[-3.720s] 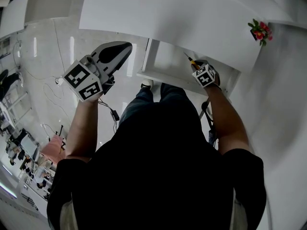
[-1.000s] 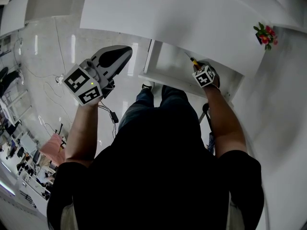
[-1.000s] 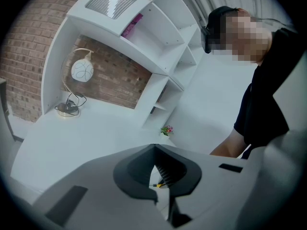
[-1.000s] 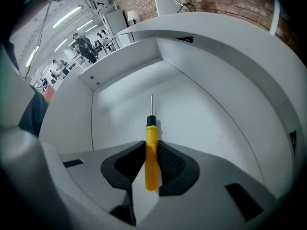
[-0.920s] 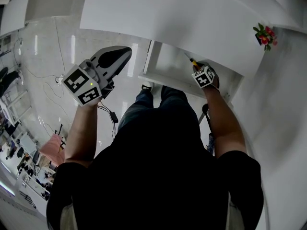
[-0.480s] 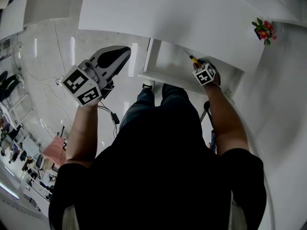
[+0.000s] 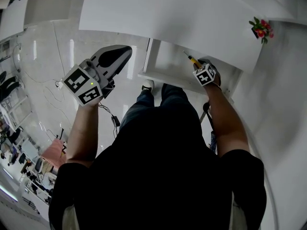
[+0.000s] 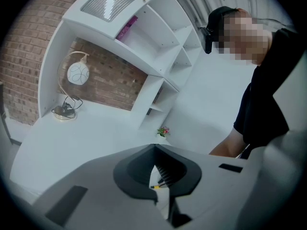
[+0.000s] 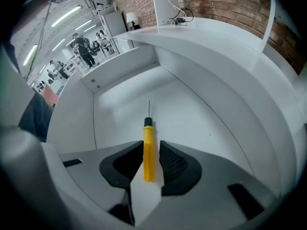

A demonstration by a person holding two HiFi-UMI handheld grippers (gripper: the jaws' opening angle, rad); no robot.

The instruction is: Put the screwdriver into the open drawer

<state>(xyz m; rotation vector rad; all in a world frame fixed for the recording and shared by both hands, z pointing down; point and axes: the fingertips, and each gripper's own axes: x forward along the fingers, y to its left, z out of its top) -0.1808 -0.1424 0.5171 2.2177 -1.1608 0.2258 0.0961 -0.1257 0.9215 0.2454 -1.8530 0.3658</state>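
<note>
A yellow-handled screwdriver (image 9: 148, 152) with a thin metal shaft points forward out of my right gripper (image 9: 148, 145), which is shut on its handle. It hangs inside the open white drawer (image 9: 120, 87), tip toward the back wall. In the head view the right gripper (image 7: 199, 65) is over the drawer (image 7: 160, 76) under the desk edge, and the screwdriver (image 7: 191, 59) sticks out ahead of it. My left gripper (image 7: 127, 48) is held up left of the drawer, beside the desk, shut and holding nothing; its jaw tips (image 8: 154, 147) meet.
The white desk top (image 7: 168, 13) overhangs the drawer. A small flower pot (image 7: 259, 30) stands at the desk's right. A round lamp (image 8: 76, 74) and white shelves (image 8: 163, 47) stand at the back. Cables (image 7: 112, 116) lie on the floor to the left.
Both grippers stay where they were, the right one still holding the screwdriver over the drawer. Only the head view shifts slightly.
</note>
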